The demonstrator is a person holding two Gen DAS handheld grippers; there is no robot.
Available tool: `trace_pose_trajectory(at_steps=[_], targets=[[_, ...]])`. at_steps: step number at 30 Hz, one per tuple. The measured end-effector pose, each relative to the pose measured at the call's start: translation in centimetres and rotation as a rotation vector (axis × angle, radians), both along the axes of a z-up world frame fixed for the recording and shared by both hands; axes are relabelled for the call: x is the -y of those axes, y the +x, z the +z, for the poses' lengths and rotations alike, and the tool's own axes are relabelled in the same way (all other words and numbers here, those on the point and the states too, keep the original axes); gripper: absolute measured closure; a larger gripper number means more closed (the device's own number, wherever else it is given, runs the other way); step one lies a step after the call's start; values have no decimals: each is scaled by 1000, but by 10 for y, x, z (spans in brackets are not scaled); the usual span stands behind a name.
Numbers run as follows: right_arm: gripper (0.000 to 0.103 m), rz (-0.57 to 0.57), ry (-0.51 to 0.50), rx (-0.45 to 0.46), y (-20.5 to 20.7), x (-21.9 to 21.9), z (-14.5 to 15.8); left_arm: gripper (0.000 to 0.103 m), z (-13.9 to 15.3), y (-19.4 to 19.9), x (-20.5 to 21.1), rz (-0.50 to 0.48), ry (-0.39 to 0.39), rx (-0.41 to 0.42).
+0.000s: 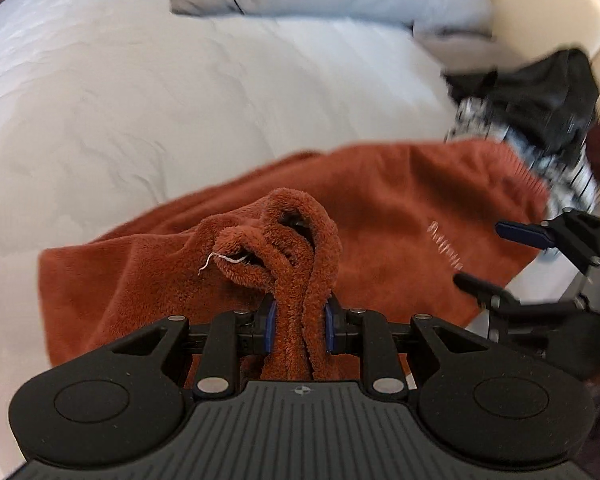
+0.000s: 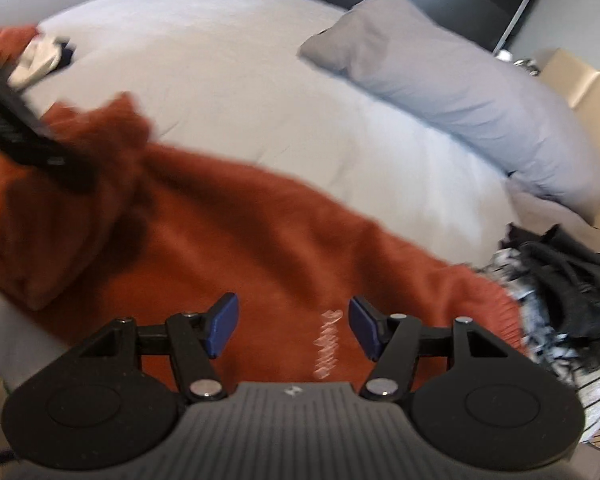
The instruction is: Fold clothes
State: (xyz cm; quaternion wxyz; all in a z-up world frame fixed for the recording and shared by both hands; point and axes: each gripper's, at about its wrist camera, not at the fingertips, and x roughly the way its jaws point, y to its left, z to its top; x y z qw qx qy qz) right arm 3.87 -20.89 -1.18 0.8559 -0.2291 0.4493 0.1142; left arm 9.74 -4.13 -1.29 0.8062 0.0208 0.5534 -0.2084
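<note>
A rust-orange fleece garment [image 1: 380,208] with a small pale logo lies spread on the white bed. My left gripper [image 1: 300,328] is shut on a bunched fold of the fleece, which loops up above the pads. My right gripper [image 2: 292,328] is open and empty, just above the garment [image 2: 260,248] next to its logo. It also shows at the right of the left wrist view [image 1: 496,252]. The left gripper's body shows dark at the left of the right wrist view [image 2: 28,136].
A white duvet [image 1: 180,100] covers the bed. Grey pillows [image 2: 460,92] lie at the head by a beige headboard [image 1: 560,12]. A pile of black and striped clothes [image 2: 560,300] sits at the right edge. More clothes [image 2: 40,56] lie at the far left.
</note>
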Motion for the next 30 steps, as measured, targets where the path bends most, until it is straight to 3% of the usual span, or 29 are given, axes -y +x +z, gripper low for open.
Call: trace_pose_trajectory(at_steps=[3, 7, 12, 16, 22, 28, 30], targets=[[39, 29, -22, -32, -4, -12, -14, 77, -10, 2, 13, -27, 25, 3], [38, -9, 5, -42, 5, -7, -15, 52, -8, -3, 25, -70, 6, 16], [35, -60, 87, -18, 8, 8, -2, 48, 23, -18, 26, -121, -75, 69], [35, -76, 175, -33, 6, 13, 4, 48, 44, -24, 6, -77, -115, 132], [39, -106, 397, -75, 11, 10, 16, 48, 47, -26, -35, 19, -45, 160], [39, -174, 597, -140, 31, 0, 16, 48, 29, -31, -80, 88, 24, 109], [43, -183, 636, -177, 40, -10, 11, 48, 23, -34, -93, 108, 39, 90]])
